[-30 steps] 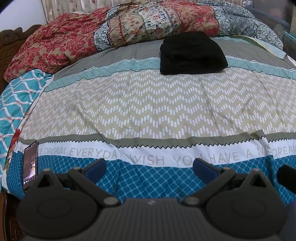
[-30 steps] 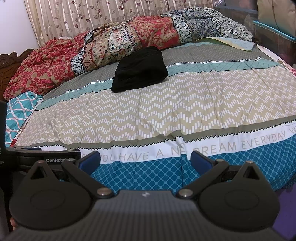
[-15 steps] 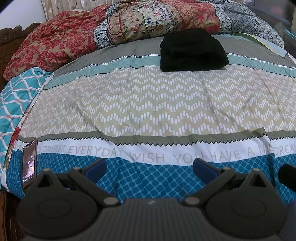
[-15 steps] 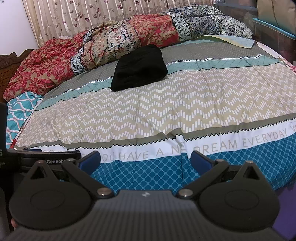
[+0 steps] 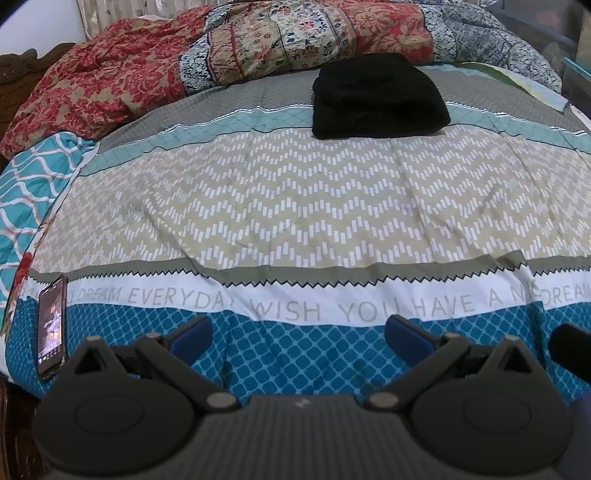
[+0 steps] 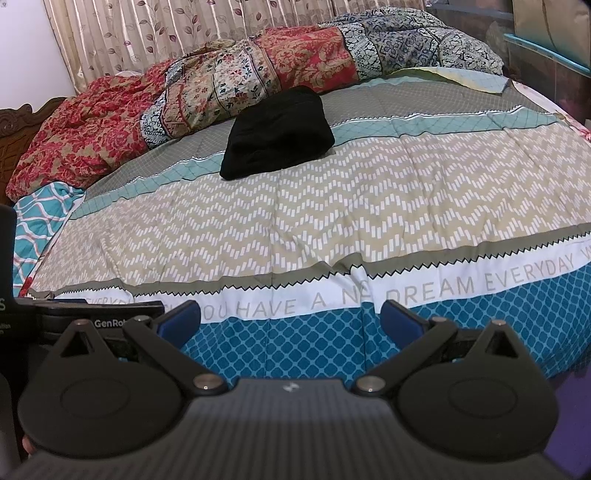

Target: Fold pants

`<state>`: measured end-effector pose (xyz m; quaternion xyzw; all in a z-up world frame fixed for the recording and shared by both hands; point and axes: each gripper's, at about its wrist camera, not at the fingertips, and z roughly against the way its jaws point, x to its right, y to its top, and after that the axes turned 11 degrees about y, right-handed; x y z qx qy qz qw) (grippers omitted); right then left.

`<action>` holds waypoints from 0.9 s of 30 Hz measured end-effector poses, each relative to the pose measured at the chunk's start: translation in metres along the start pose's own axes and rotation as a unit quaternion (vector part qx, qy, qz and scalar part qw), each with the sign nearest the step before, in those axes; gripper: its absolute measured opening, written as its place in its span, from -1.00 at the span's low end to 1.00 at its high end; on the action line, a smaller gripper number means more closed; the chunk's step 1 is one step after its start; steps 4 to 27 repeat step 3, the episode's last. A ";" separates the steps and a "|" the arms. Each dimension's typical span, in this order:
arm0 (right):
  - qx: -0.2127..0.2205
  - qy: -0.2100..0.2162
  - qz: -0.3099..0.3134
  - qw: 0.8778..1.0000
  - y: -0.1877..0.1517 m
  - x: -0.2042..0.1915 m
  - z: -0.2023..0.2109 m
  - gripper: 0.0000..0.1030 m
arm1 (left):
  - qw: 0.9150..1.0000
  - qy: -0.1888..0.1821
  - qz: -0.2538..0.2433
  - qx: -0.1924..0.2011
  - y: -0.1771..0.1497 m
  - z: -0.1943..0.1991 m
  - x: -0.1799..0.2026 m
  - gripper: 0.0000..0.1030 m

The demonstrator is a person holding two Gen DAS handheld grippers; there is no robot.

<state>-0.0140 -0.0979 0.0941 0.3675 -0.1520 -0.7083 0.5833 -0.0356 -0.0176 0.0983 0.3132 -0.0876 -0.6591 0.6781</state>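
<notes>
Black pants (image 5: 376, 98) lie folded into a compact bundle far back on the bed, in front of the rumpled quilt; they also show in the right wrist view (image 6: 277, 133). My left gripper (image 5: 298, 330) is open and empty, held at the bed's near edge over the blue patterned band, far from the pants. My right gripper (image 6: 290, 319) is open and empty too, at the same near edge, to the right of the left gripper's body (image 6: 55, 317).
A patterned bedspread (image 5: 314, 206) covers the bed. A red and floral quilt (image 5: 229, 59) is heaped along the back. A phone (image 5: 52, 328) lies at the near left edge. A wooden headboard (image 6: 18, 129) and curtains (image 6: 184, 33) stand behind.
Both grippers have drifted slightly back and tilted a little; the pants appear a bit higher in view. Jaws stay open and nothing on the bed has moved.
</notes>
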 end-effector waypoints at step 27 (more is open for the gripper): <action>0.000 0.001 0.000 1.000 0.000 0.000 0.000 1.00 | 1.000 -0.006 -0.001 0.001 0.001 0.001 0.001 1.00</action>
